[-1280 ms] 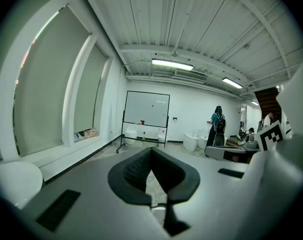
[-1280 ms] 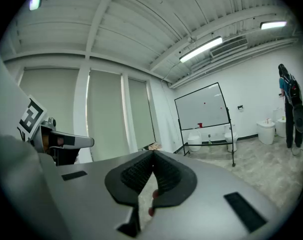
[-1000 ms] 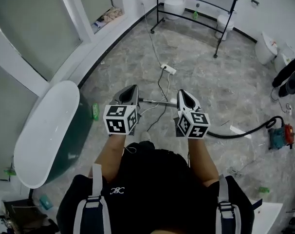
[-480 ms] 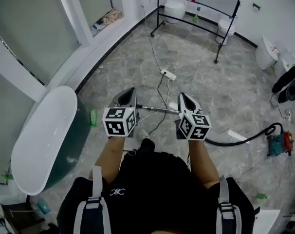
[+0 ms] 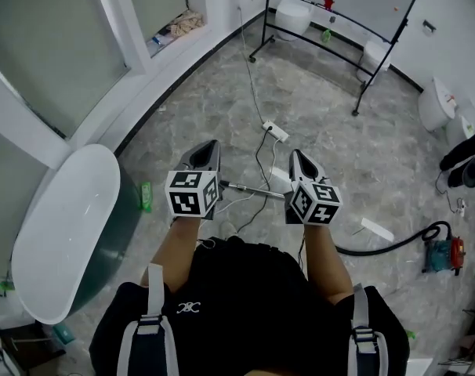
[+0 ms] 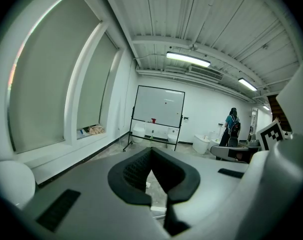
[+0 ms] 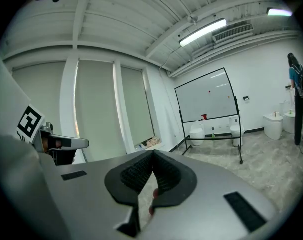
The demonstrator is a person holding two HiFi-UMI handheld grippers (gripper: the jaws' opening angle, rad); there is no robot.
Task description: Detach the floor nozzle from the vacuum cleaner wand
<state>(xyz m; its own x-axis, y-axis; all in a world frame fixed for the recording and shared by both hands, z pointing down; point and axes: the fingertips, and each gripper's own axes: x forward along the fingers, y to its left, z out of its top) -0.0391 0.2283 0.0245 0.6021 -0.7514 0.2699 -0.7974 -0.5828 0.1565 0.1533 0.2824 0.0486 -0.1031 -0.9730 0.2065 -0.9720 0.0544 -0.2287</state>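
Both grippers are held out side by side at waist height over the floor. My left gripper (image 5: 208, 147) (image 6: 151, 153) is shut with nothing between its jaws. So is my right gripper (image 5: 298, 156) (image 7: 152, 155). On the grey floor below, between them, lies the thin metal vacuum wand (image 5: 252, 189). A black hose (image 5: 386, 242) curves from behind my right arm to the teal and red vacuum cleaner (image 5: 440, 254) at the right. I cannot make out the floor nozzle; the wand's ends are hidden behind the grippers.
A white bathtub (image 5: 53, 233) stands at the left, a green bottle (image 5: 146, 197) beside it. A power strip (image 5: 274, 131) and its cables lie ahead. A whiteboard stand (image 5: 355, 92) and toilets (image 5: 294, 12) are at the back. A person (image 6: 233, 129) stands far off.
The view has shifted forward: the wand, power strip and hose lie lower in the picture and nearer the grippers. Both grippers stay shut and side by side.
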